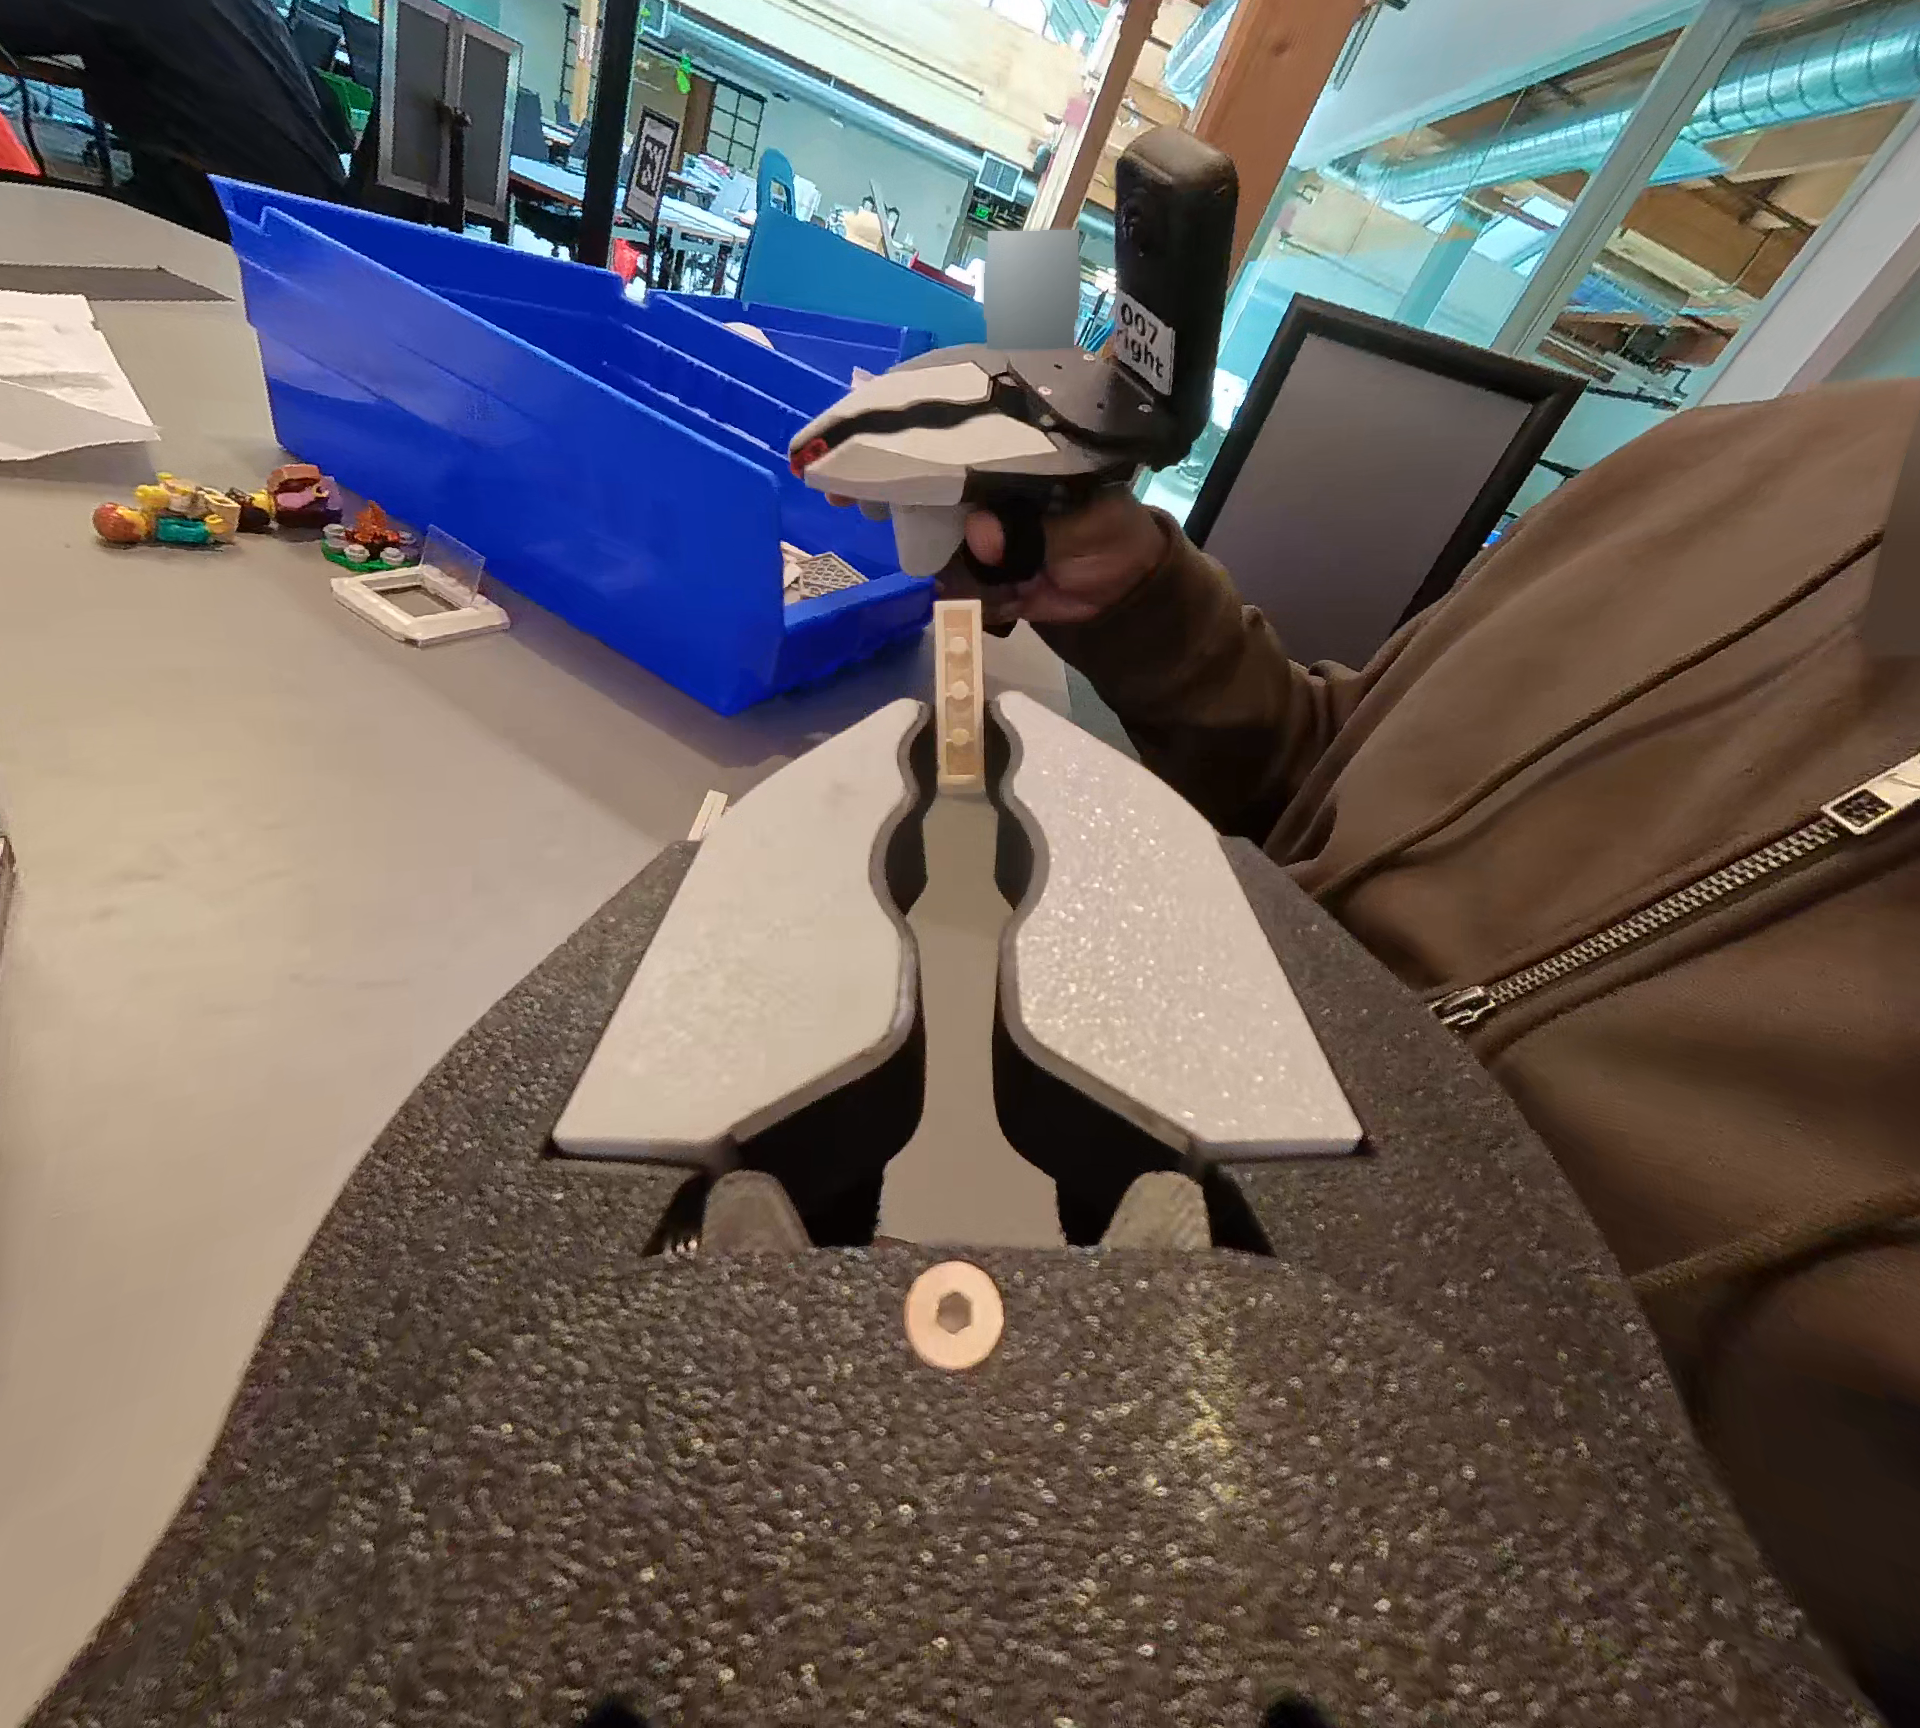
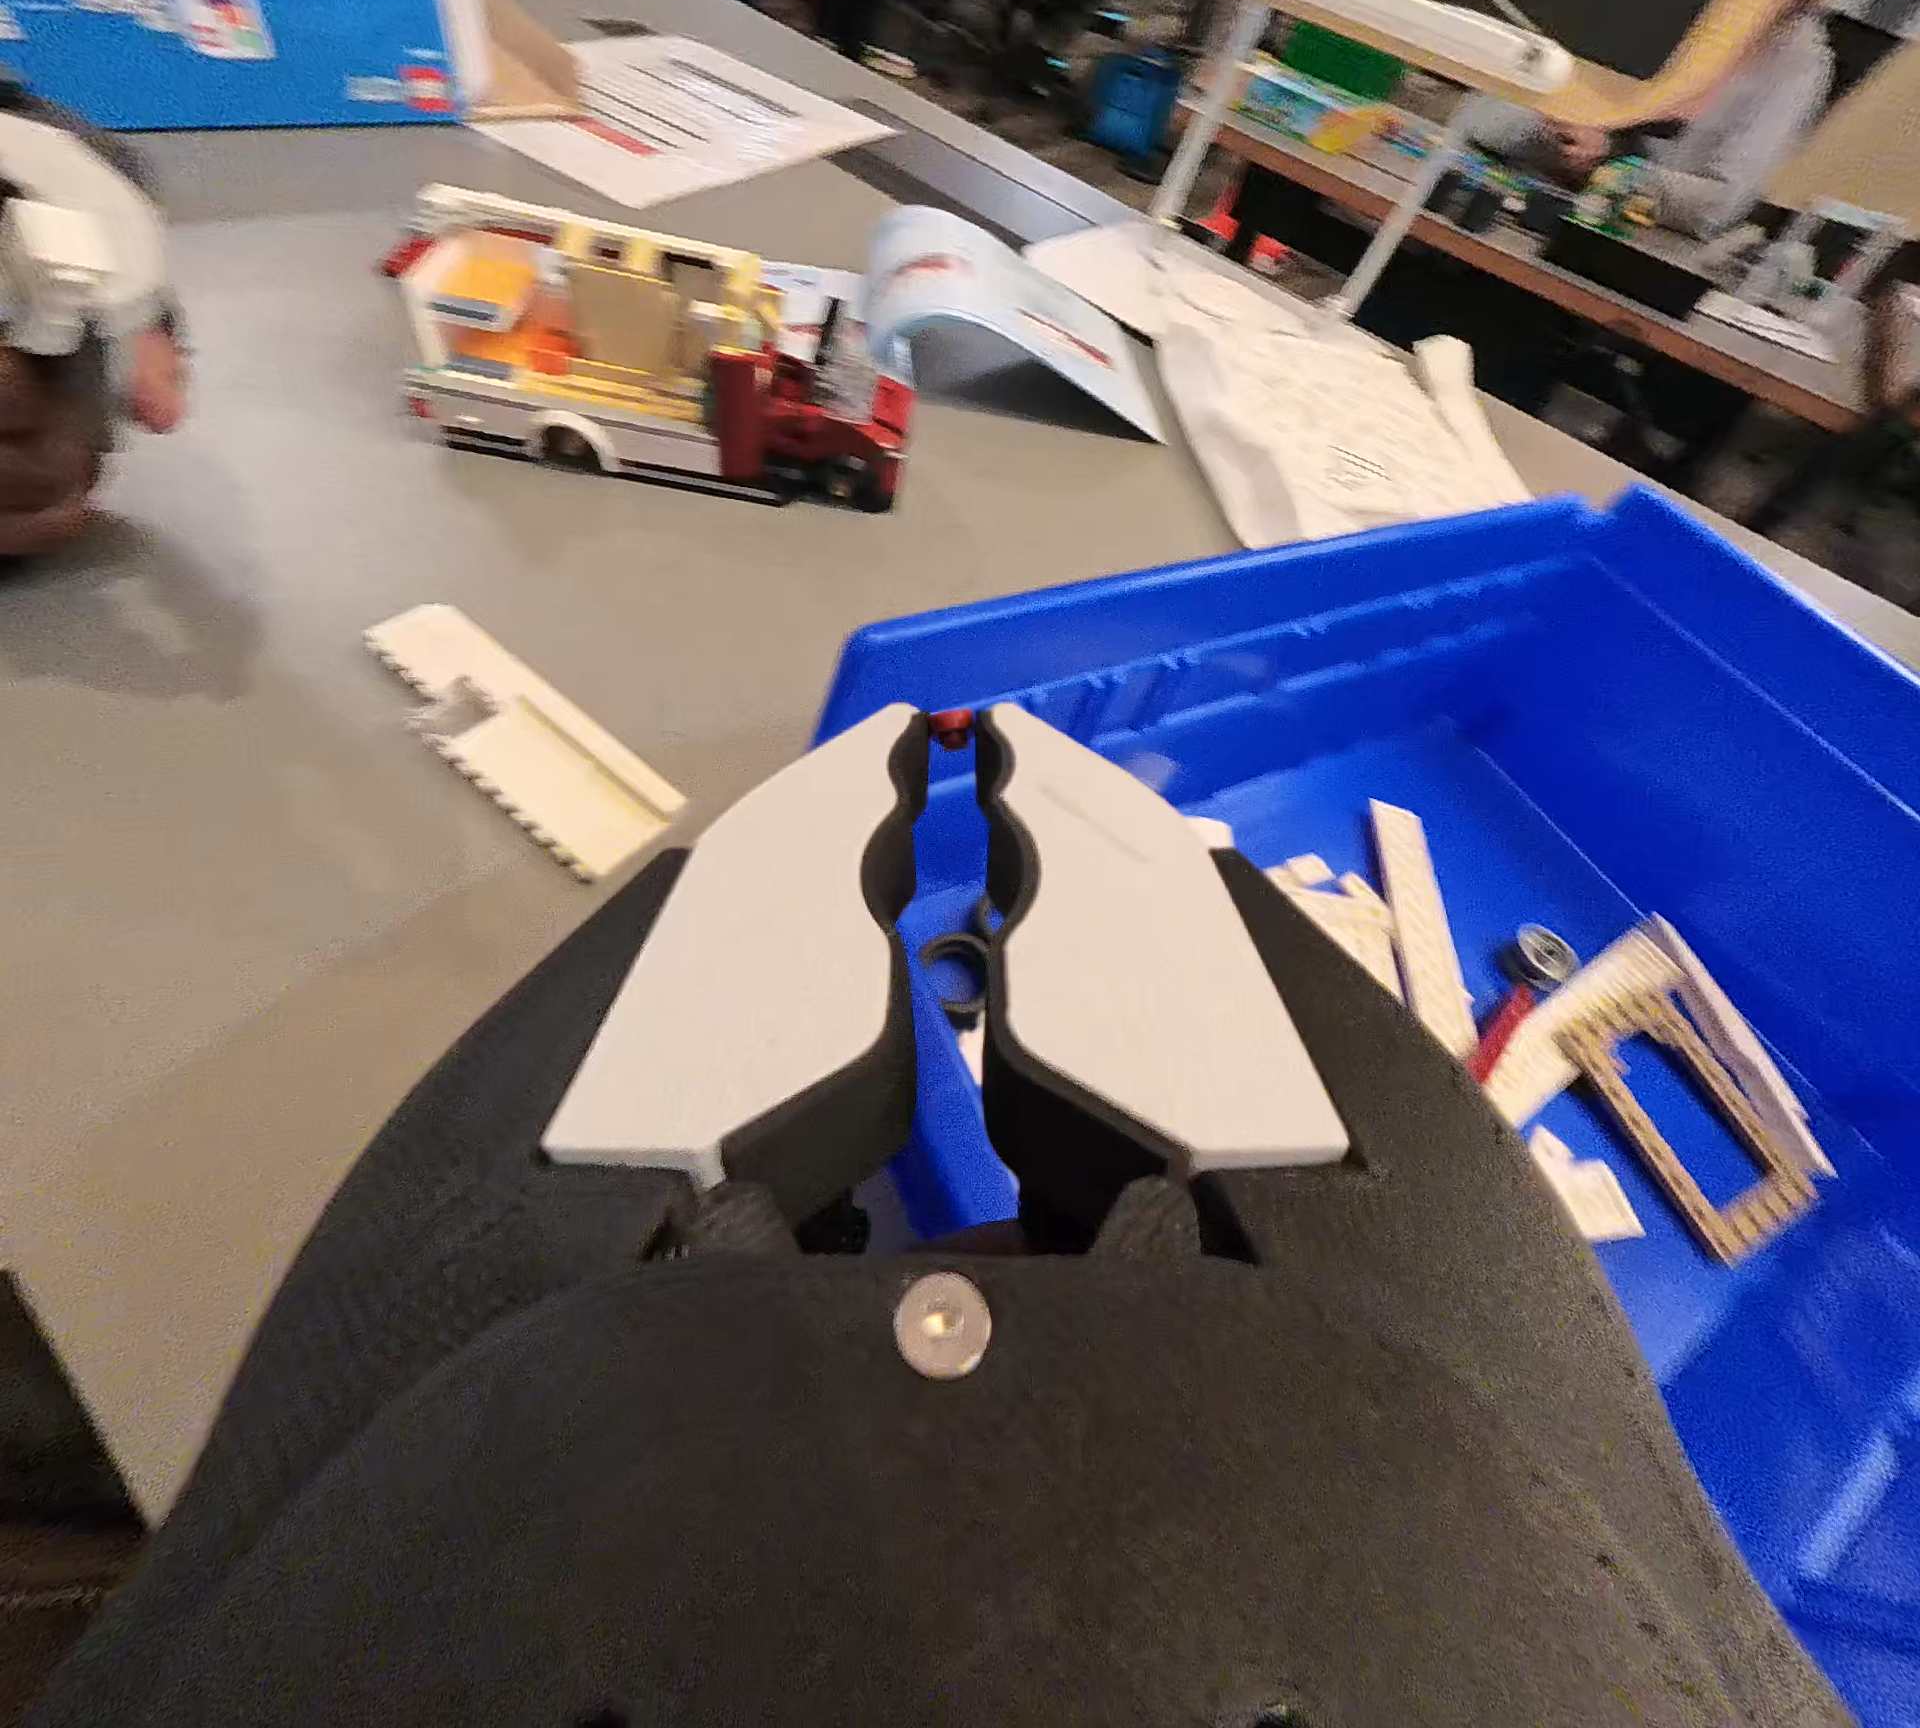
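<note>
Pinching cream stud plate in left gripper, long axis straight out past fingertips | right gripper nipping small red piece over blue bin near corner | grippers near, right one beyond plate tip

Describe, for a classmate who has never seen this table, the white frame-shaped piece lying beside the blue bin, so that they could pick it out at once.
Start at the long blue bin on the grey table. Just off its near side lies a flat white rectangular frame with an open middle. A small clear panel stands up from its edge, and unlike the colourful little figures behind it, it is plain white.
</note>
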A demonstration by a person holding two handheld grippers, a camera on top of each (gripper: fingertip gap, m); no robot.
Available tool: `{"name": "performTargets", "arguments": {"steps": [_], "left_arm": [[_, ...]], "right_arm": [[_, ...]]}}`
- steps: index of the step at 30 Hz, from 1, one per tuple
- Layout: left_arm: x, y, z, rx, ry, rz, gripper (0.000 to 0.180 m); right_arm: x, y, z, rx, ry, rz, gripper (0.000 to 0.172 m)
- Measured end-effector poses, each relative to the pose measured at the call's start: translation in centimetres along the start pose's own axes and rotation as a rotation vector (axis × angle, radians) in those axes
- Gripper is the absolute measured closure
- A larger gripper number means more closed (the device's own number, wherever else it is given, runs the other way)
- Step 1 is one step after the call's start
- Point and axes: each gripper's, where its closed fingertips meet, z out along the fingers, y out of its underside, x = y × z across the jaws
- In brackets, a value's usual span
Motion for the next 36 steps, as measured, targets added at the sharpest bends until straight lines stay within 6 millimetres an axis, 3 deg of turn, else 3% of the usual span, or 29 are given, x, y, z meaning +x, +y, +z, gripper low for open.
{"name": "performTargets", "arguments": {"steps": [3, 7, 14, 18, 27, 36], "left_arm": [[0.0, 0.3, 0.4, -0.012, -0.007, 0.003, 0.172], [0.2, 0.5, 1.0, -0.022, -0.01, 0.018, 0.172], [1.6, 1.9, 3.5, -0.093, 0.032, 0.016, 0.172], [1.3, 1.8, 4.2, -0.05, 0.045, -0.144, 0.172], [2.5, 2.0, 4.6, -0.052, 0.152, -0.261, 0.172], [3.2, 2.5, 4.7, -0.091, 0.184, -0.23, 0.172]], "right_arm": [[0.8, 0.5, -0.4, -0.034, 0.084, -0.023, 0.157], [-0.2, 0.2, -1.0, -0.03, 0.09, -0.112, 0.151], [-9.1, -0.8, -1.3, 0.108, -0.206, -0.357, 0.148], [-12.2, -1.5, -0.6, 0.151, -0.34, -0.297, 0.145], [-13.4, -3.6, -0.1, 0.237, -0.429, -0.287, 0.152], [-14.9, -3.4, -1.2, 0.232, -0.598, -0.253, 0.149]]}}
